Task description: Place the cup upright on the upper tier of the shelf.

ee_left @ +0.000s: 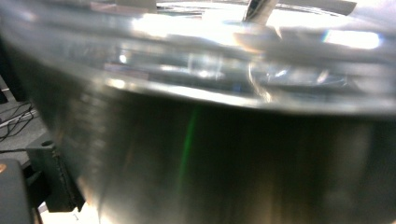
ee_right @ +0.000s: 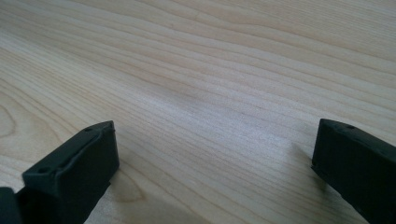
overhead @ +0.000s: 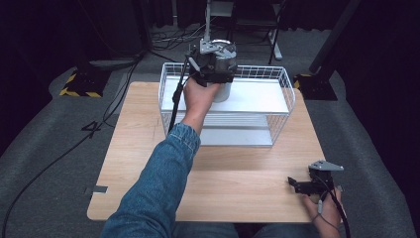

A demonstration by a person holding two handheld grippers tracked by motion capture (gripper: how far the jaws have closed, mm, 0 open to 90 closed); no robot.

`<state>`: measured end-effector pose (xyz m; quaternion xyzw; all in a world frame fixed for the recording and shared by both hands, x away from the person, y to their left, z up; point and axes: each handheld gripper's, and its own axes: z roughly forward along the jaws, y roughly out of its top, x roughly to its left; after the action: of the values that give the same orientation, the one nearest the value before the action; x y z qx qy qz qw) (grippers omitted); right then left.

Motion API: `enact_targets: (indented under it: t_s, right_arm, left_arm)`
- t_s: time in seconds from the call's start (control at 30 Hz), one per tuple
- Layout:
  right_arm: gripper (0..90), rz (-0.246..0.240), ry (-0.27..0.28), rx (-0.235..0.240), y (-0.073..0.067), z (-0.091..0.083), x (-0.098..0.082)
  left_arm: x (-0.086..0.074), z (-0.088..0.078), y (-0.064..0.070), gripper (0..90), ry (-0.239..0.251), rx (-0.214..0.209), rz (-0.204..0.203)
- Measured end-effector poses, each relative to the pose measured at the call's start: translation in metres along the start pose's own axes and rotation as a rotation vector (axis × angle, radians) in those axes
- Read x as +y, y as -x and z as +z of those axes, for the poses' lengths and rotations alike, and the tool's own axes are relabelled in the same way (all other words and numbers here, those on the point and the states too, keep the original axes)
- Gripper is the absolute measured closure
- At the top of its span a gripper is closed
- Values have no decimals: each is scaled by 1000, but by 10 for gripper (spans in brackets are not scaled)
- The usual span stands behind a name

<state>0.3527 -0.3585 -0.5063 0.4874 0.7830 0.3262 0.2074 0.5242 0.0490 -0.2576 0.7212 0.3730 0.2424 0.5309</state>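
wooden table [overhead: 233,163], steel pot [overhead: 224,59] half-hidden behind left gripper [overhead: 214,63]

Light wood table [overhead: 148,148] w/ white wire rack [overhead: 277,106] at far edge.

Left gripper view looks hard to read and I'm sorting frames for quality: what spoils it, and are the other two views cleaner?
Left gripper view: the metal pot sits too close, blurred, with white glare along its rim. Right gripper view: sharp wood grain on the table, soft shadows beside the right tool. High view: evenly lit table, dark surroundings.
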Motion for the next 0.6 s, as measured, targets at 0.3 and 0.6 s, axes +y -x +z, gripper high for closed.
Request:
enact_targets:
  t_s: [0.3, 0.6]
  right_arm:
    - [6, 1, -1, -1, 0, 0, 0]
    - [5, -2, -1, 0, 0, 0, 0]
  left_arm:
    - [-1, -4, 0, 0, 51, 12, 37]
    - [3, -26, -3, 0, 76, -12, 37]
